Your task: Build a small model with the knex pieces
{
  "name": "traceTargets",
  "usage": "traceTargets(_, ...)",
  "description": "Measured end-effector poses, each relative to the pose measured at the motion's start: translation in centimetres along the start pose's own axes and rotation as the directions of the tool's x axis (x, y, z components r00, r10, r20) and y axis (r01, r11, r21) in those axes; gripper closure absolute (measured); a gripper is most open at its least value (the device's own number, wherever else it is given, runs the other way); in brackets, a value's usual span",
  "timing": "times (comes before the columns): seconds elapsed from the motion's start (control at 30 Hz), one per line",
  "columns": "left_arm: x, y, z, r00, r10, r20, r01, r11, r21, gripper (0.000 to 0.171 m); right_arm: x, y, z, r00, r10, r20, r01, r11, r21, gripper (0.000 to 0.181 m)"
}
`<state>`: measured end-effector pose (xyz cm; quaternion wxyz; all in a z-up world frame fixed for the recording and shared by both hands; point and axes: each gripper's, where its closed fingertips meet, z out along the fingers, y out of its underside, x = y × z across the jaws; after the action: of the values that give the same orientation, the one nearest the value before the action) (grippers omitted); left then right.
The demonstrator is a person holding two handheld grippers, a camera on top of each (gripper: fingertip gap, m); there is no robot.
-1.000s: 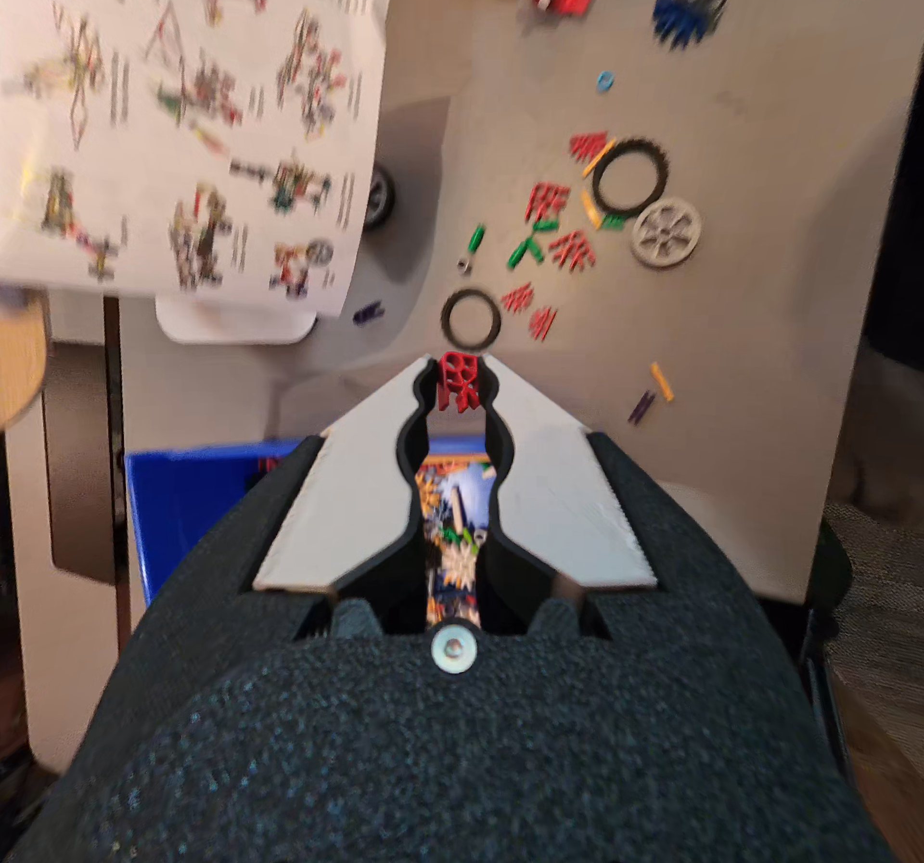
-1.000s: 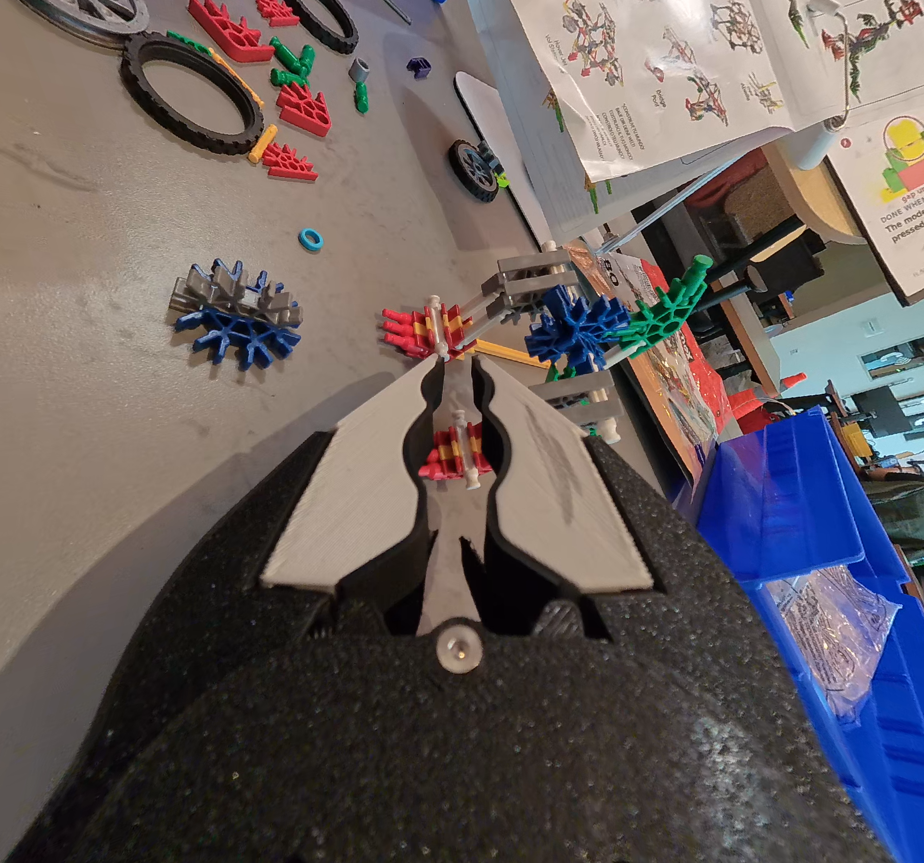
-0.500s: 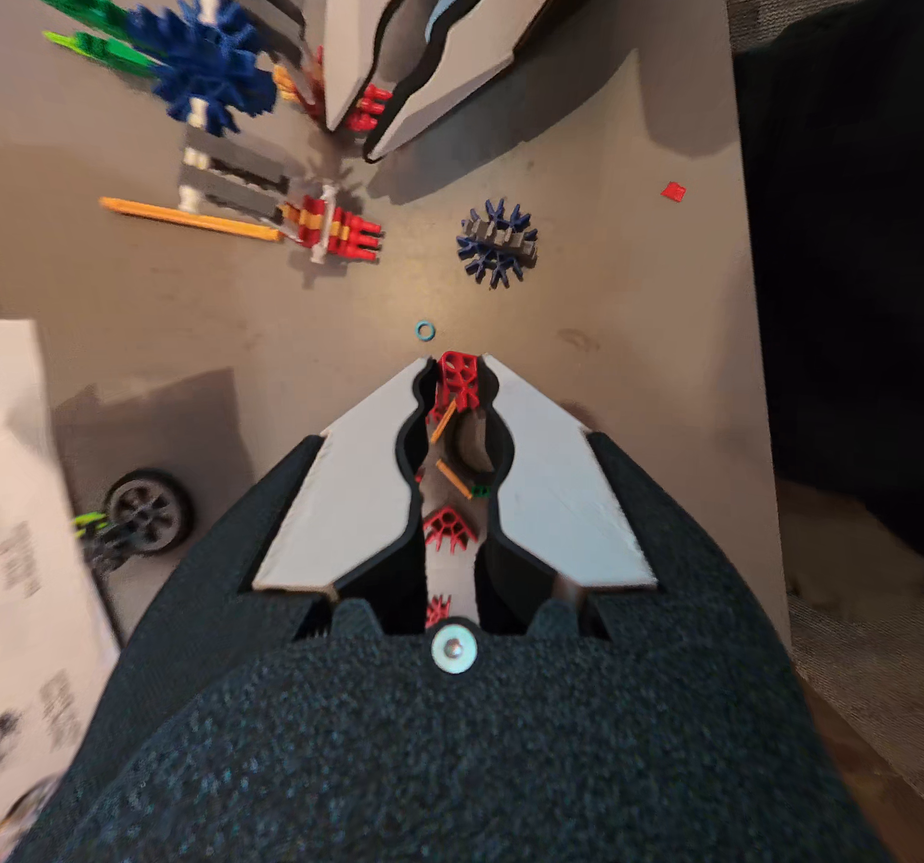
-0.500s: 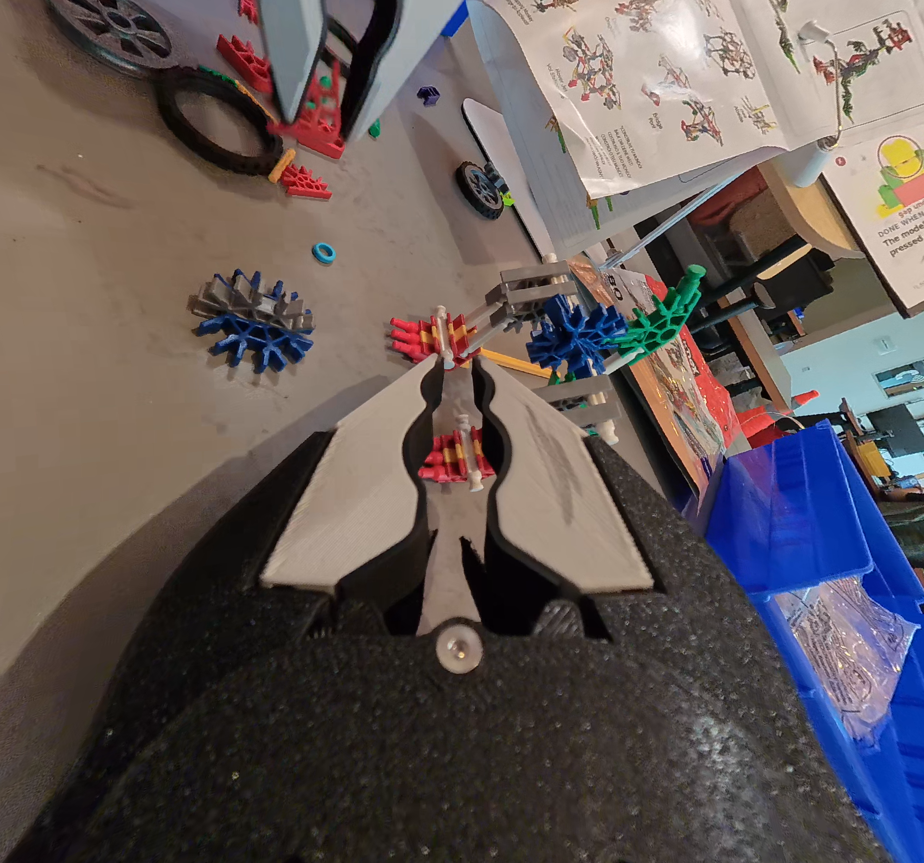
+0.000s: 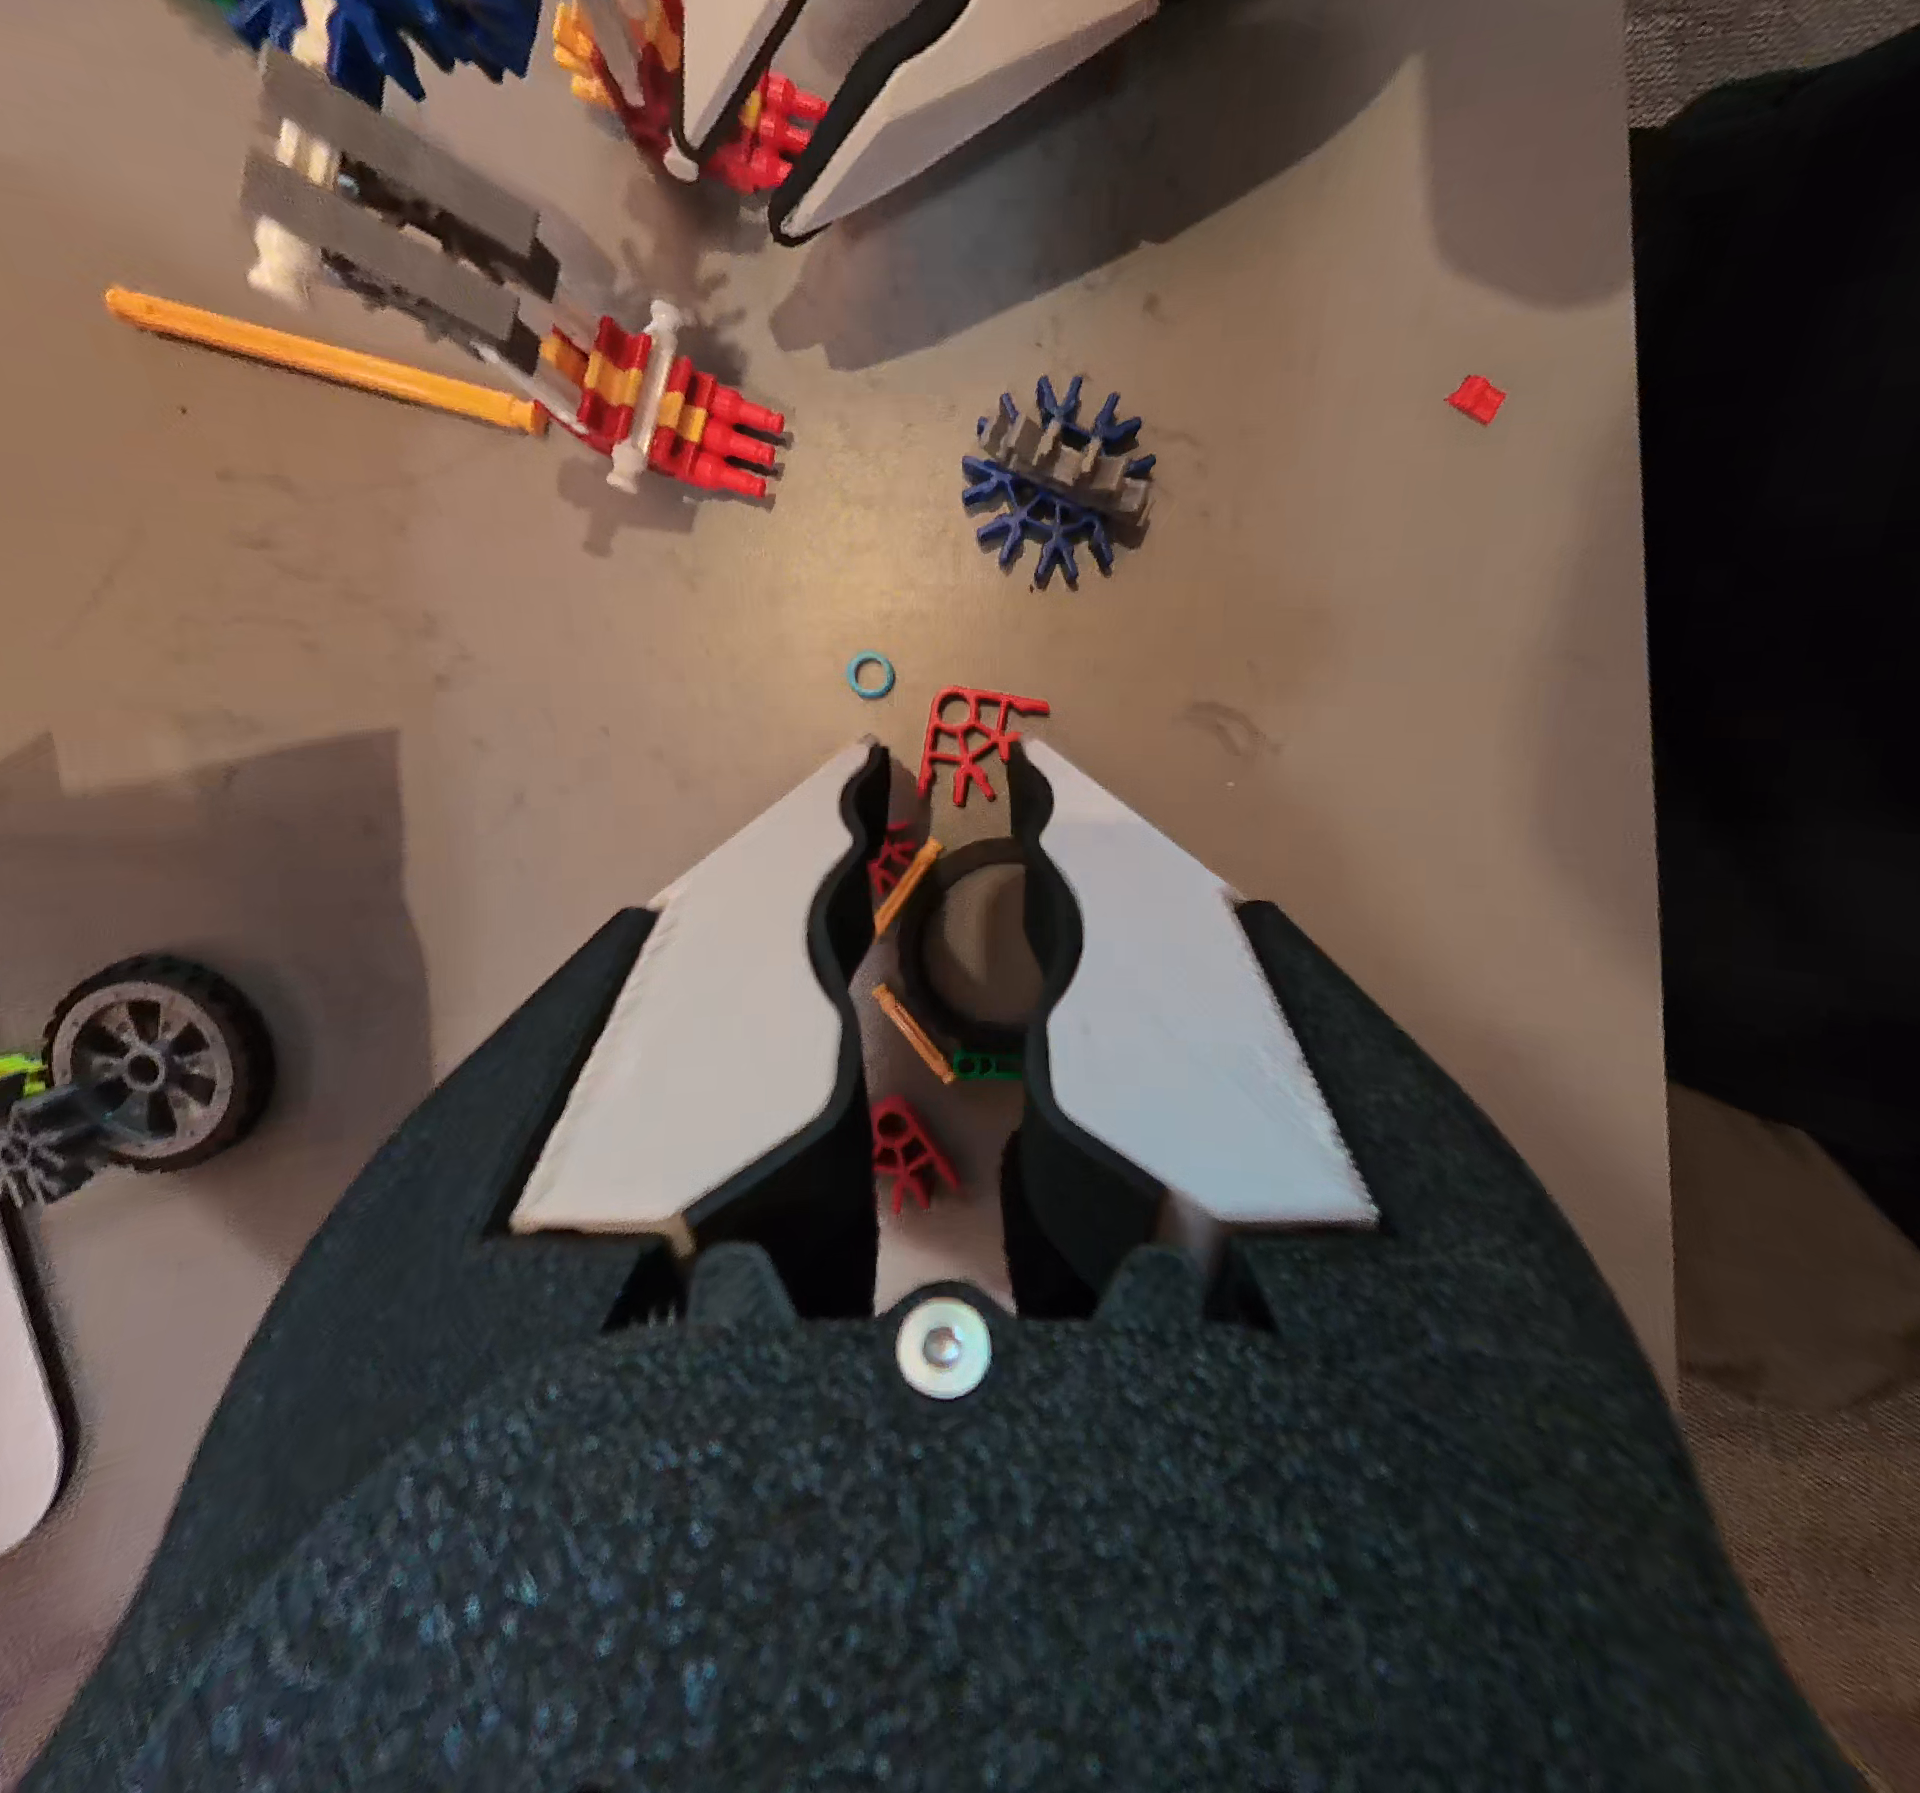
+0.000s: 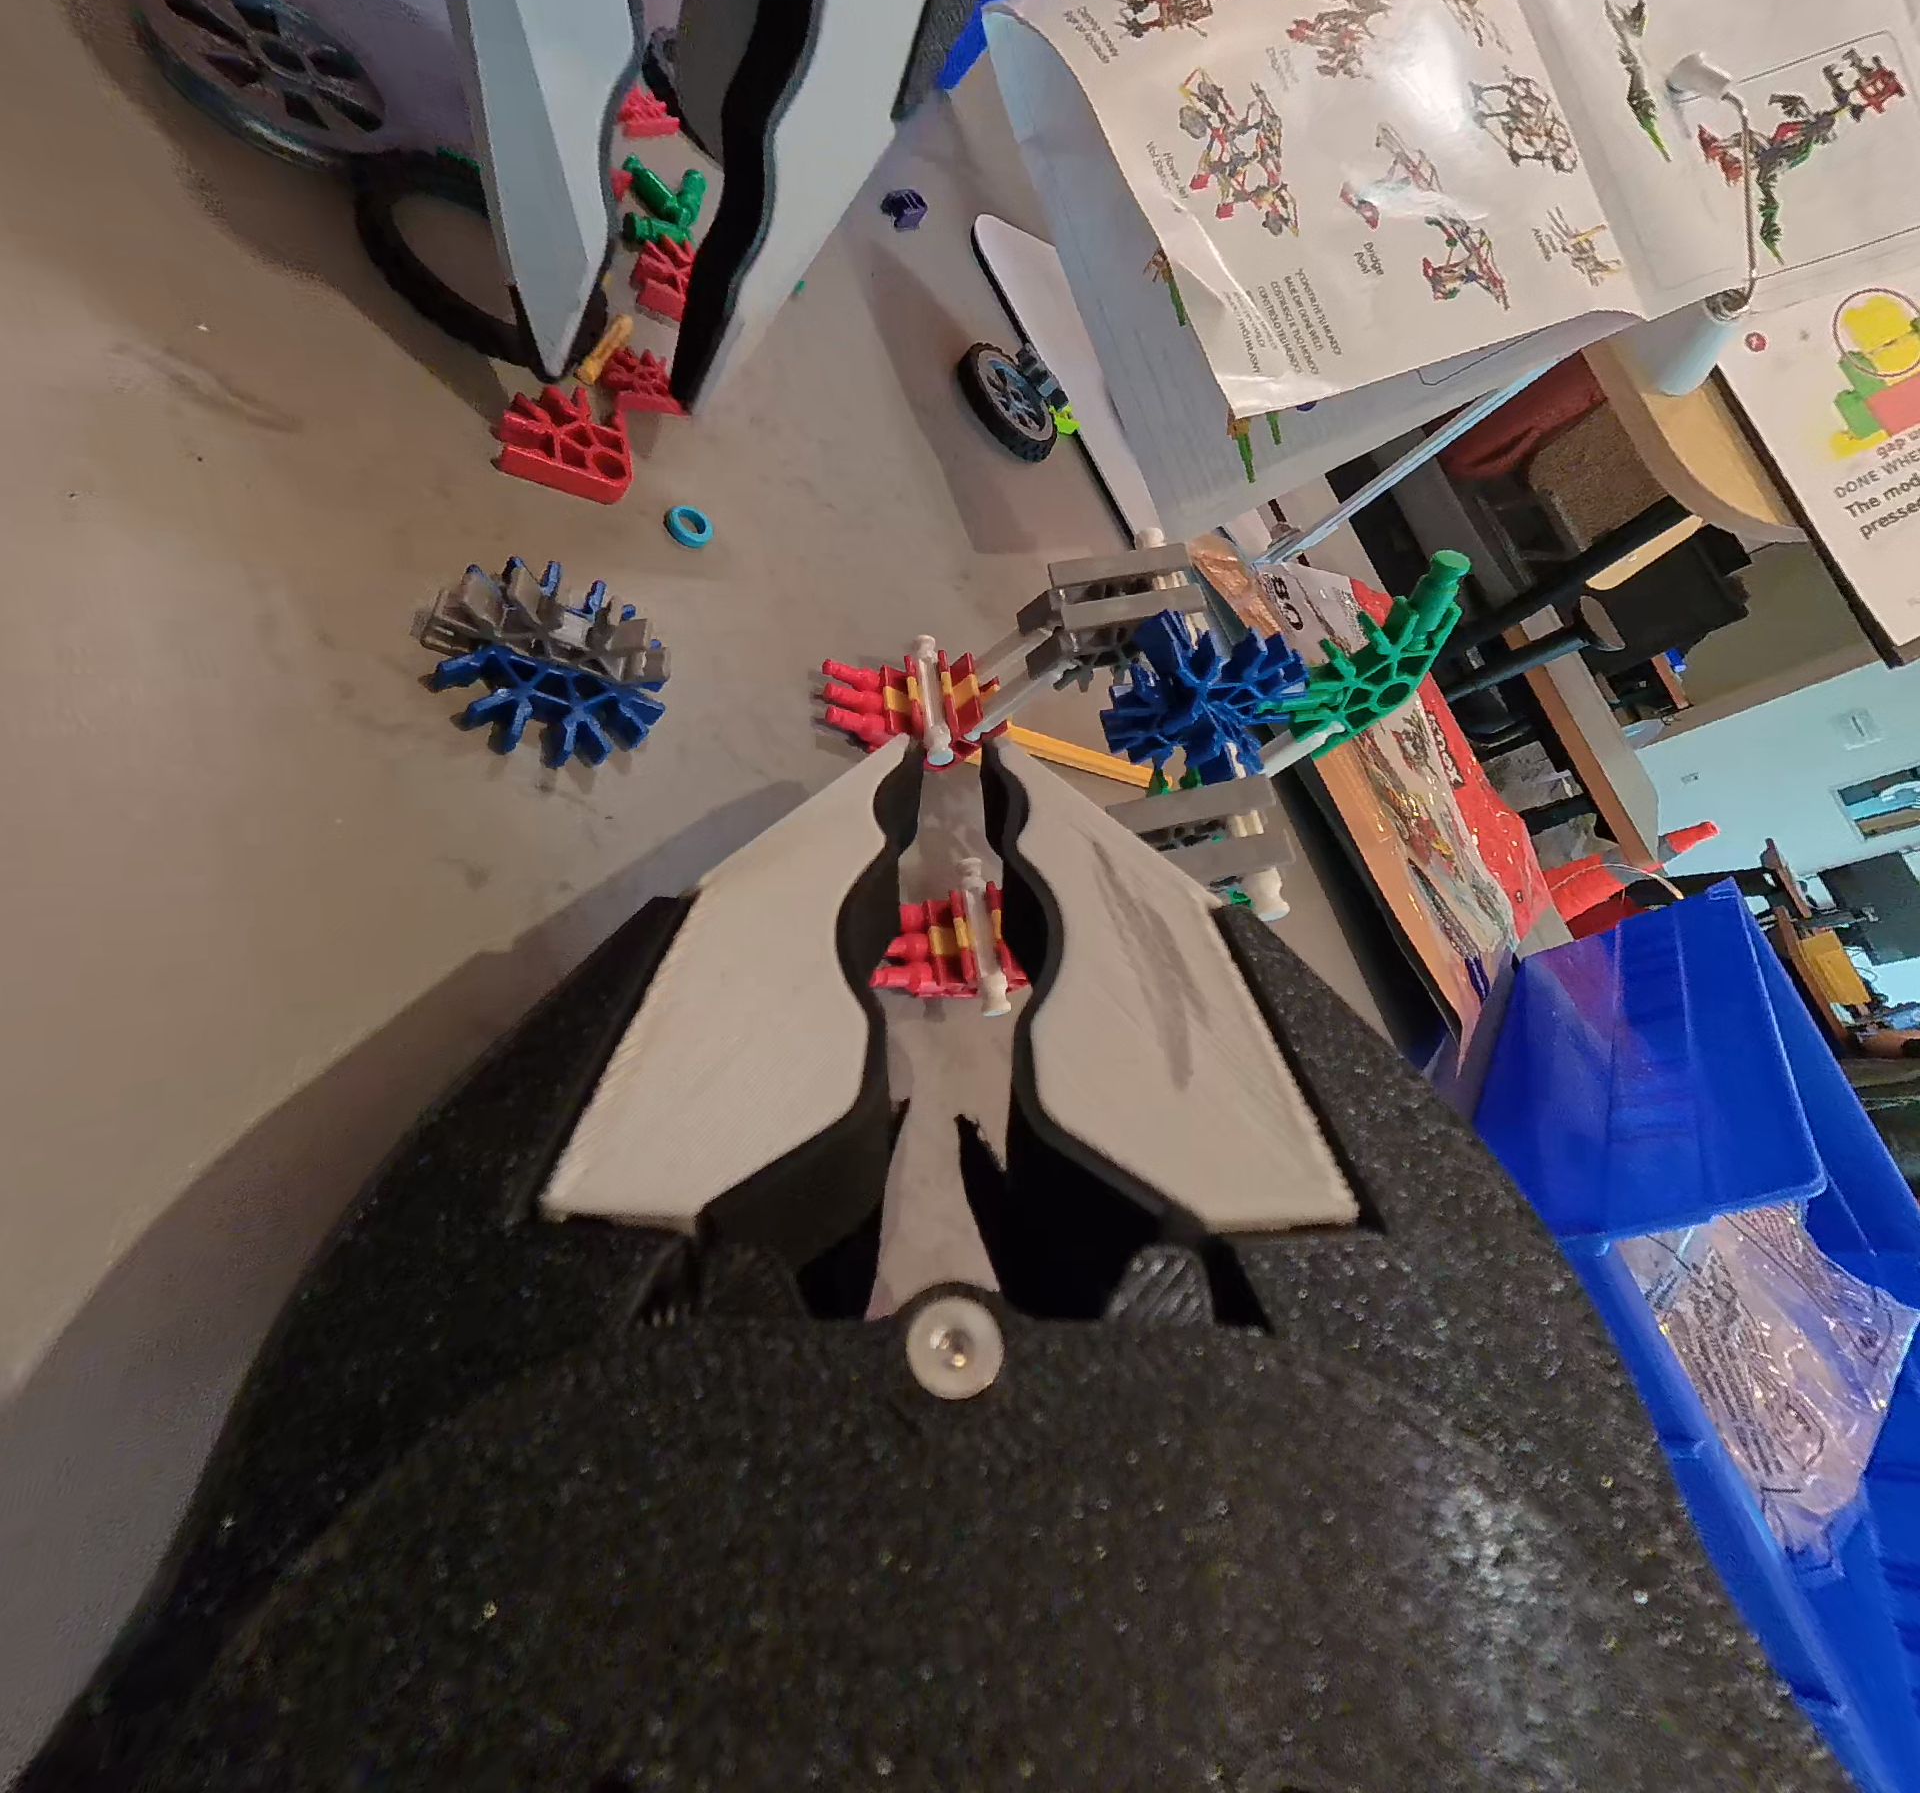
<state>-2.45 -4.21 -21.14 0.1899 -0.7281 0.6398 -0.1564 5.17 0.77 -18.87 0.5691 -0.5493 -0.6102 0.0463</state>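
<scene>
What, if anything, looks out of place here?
Only a small red piece lying alone near the table edge, apart from the other parts. The open left gripper hovers over a red connector; the right gripper grips the model.

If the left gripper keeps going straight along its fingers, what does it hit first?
Probably the red connector piece lying on the table between the left gripper's open fingertips; just beyond sits the small teal ring. Depth is unclear, so it may meet the tabletop first.
</scene>
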Motion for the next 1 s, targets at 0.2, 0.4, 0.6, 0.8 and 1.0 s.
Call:
traceTargets(0.2, 0.4, 0.5, 0.9, 1.0, 0.001, 0.001, -0.001, 1.0, 0.005, 0.15, 0.0, 0.1, 0.1, 1.0, -0.001, -0.002, 0.001, 1.0, -0.011, 0.17)
traceTargets(0.4, 0.4, 0.0, 1.0, 1.0, 0.005, -0.011, -0.004, 0.999, 0.04, 0.169, 0.2, 0.2, 0.1, 1.0, 0.009, -0.01, -0.009, 1.0, -0.014, 0.17)
traceTargets(0.6, 0.2, 0.1, 1.0, 0.999, 0.033, 0.018, -0.033, 0.999, 0.02, 0.161, 0.2, 0.2, 0.0, 1.0, 0.012, -0.008, -0.012, 1.0, -0.011, 0.17)
traceTargets(0.8, -0.5, -0.1, 1.0, 0.998, 0.03, 0.057, -0.031, 0.999, 0.021, 0.147, 0.2, 0.2, 0.0, 1.0, 0.013, -0.007, -0.013, 1.0, -0.007, 0.17)
traceTargets(1.0, -0.8, -0.3, 1.6, 0.997, 0.029, 0.076, -0.031, 0.999, 0.028, 0.148, 0.2, 0.1, 0.0, 1.0, 0.013, -0.006, -0.013, 1.0, -0.005, 0.17)
